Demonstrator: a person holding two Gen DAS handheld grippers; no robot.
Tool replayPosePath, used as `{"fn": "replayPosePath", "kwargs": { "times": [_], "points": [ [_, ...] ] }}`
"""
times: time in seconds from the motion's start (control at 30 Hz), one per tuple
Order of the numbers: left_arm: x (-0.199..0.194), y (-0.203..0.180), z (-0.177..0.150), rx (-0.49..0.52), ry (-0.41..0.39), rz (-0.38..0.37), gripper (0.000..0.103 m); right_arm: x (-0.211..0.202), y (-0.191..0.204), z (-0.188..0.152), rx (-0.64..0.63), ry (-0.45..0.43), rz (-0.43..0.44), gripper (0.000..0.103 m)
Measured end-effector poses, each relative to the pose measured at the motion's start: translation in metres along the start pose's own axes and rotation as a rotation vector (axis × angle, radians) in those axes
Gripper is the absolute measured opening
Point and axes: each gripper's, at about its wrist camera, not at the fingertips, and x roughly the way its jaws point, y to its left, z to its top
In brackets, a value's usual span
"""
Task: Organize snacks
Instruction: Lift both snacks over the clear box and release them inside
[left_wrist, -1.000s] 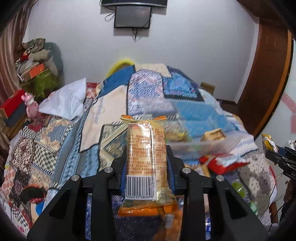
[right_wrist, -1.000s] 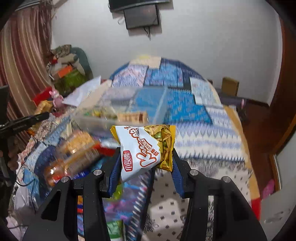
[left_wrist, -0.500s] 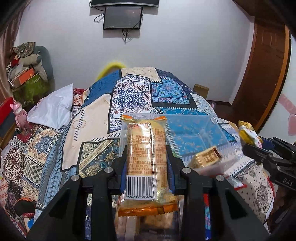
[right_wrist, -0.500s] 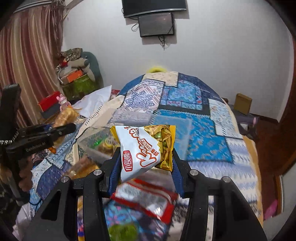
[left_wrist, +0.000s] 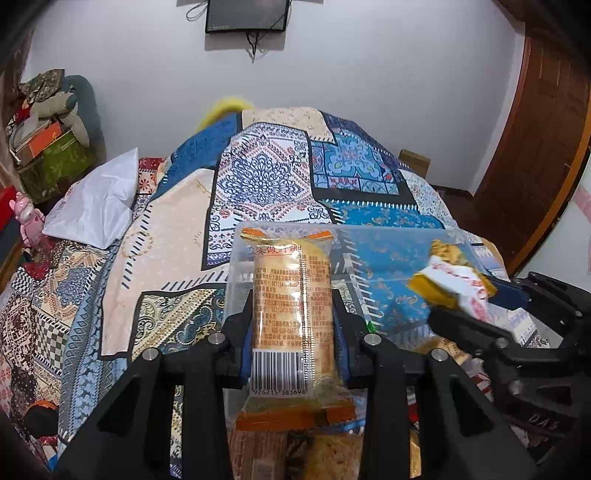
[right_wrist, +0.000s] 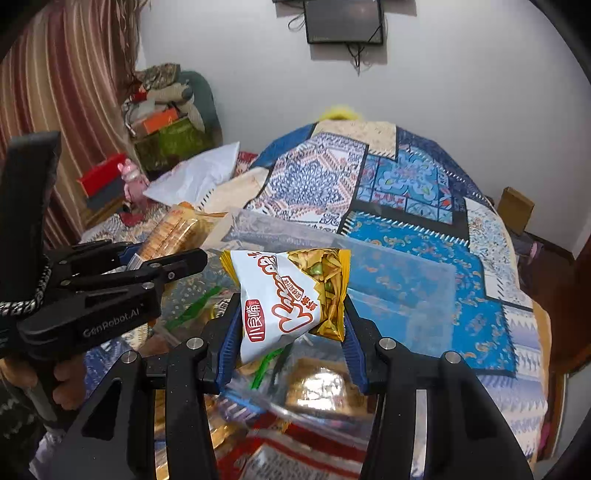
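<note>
My left gripper (left_wrist: 293, 332) is shut on an orange cracker pack (left_wrist: 291, 317) with a barcode, held upright over a clear plastic bin (left_wrist: 388, 258) on the bed. My right gripper (right_wrist: 288, 325) is shut on a white and yellow snack bag (right_wrist: 284, 295), held above the same bin (right_wrist: 402, 288). The right gripper with its bag also shows at the right of the left wrist view (left_wrist: 458, 288). The left gripper with its cracker pack shows at the left of the right wrist view (right_wrist: 173, 236). Several snack packs lie inside the bin (right_wrist: 317, 387).
A patchwork quilt (left_wrist: 266, 177) covers the bed. A white pillow (left_wrist: 96, 203) lies at the left. Boxes and clutter (left_wrist: 48, 147) are stacked in the left corner. A wooden door (left_wrist: 535, 147) stands at the right. More snack packs (right_wrist: 280, 458) lie near the bed's front.
Both grippers have moved closer together over the clear bin, each still holding its snack. The right gripper now shows near in the left wrist view.
</note>
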Motion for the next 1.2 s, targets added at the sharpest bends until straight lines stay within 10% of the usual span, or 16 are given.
{"fn": "replayPosePath", "kwargs": {
  "times": [0.33, 0.53, 1.2],
  "points": [
    [0.024, 0.003, -0.001, -0.011, 0.044, 0.017, 0.034, 0.027, -0.004, -0.009, 0.026, 0.075, 0.014, 0.049],
    [0.022, 0.003, -0.002, -0.010, 0.036, 0.023, 0.062, 0.028, -0.008, -0.013, 0.044, 0.095, -0.001, 0.063],
    [-0.075, 0.001, -0.034, 0.028, 0.000, 0.017, 0.069, -0.079, -0.010, -0.026, 0.021, -0.056, -0.041, 0.072]
  ]
}}
